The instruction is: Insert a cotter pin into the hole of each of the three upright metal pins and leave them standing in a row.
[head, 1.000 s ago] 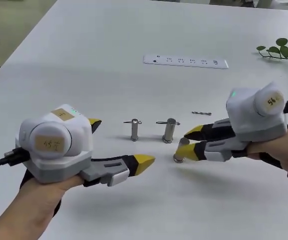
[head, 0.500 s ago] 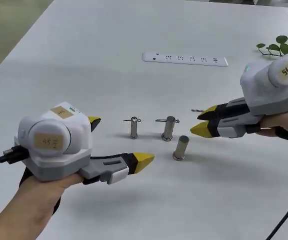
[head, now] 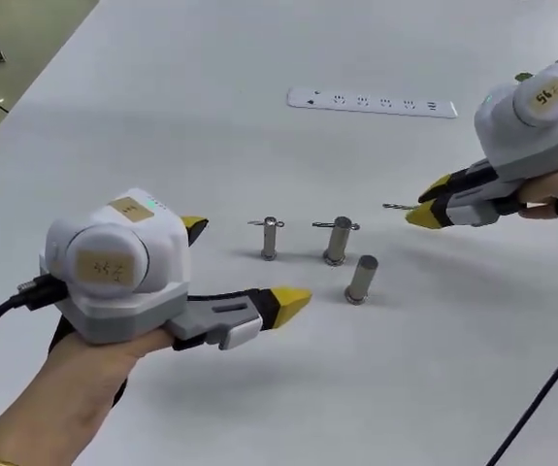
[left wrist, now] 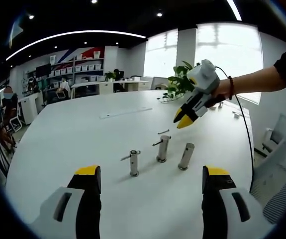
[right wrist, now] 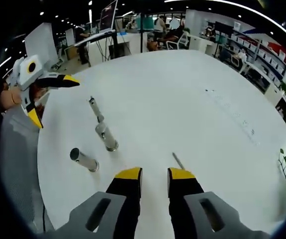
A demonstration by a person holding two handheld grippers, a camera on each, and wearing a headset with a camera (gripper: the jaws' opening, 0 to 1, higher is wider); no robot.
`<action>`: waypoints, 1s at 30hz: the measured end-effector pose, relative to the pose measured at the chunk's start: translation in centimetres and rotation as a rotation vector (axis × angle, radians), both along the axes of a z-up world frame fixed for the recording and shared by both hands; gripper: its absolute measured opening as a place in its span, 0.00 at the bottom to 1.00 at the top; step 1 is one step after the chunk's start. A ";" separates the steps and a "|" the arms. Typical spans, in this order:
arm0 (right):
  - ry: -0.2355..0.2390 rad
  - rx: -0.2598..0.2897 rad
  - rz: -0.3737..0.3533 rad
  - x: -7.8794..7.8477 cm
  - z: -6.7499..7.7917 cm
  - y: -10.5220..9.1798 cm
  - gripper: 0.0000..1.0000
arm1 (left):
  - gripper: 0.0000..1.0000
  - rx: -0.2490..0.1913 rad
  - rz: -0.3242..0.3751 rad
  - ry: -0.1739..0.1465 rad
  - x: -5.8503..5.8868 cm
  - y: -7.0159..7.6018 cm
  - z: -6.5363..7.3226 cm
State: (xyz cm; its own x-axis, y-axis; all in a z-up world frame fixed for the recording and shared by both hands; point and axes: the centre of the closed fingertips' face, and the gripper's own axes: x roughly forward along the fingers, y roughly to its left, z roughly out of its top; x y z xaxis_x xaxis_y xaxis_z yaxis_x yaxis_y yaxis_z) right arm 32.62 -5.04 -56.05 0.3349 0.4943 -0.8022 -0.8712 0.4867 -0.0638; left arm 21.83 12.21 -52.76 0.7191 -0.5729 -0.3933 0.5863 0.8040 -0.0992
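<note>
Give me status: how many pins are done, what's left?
Done: left pin and middle pin stand upright with cotter pins through them. In hand: nothing gripped. The right claw, slightly open, points at the loose cotter pin on the table; the left claw is open and empty. Left: the bare pin, upright, slightly out of the row.
</note>
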 end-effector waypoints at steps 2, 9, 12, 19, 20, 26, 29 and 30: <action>0.001 -0.017 0.002 1.4 -0.4 -0.3 0.16 | 0.82 -0.009 0.008 -0.004 0.2 0.1 0.1; 0.003 -0.087 0.019 3.3 -1.8 -1.2 0.13 | 0.82 -0.011 0.013 -0.002 0.2 0.1 0.0; 0.009 -0.111 0.033 3.8 -2.2 -1.4 0.12 | 0.82 -0.014 0.012 0.002 0.2 0.1 -0.1; 0.037 -0.171 0.075 4.7 -3.5 -1.5 0.10 | 0.83 -0.015 0.012 0.004 0.3 0.2 -0.2; 0.052 -0.182 0.084 4.6 -3.7 -1.5 0.10 | 0.83 -0.014 0.012 0.004 0.3 0.2 -0.2; 0.082 -0.214 0.083 4.5 -4.3 -1.7 0.08 | 0.83 -0.010 0.013 0.008 0.3 0.3 -0.3; 0.085 -0.238 0.085 4.8 -4.8 -2.2 0.08 | 0.82 -0.007 0.013 0.013 0.4 0.4 -0.4; 0.089 -0.240 0.080 4.7 -4.7 -2.2 0.07 | 0.82 -0.008 0.013 0.014 0.4 0.4 -0.4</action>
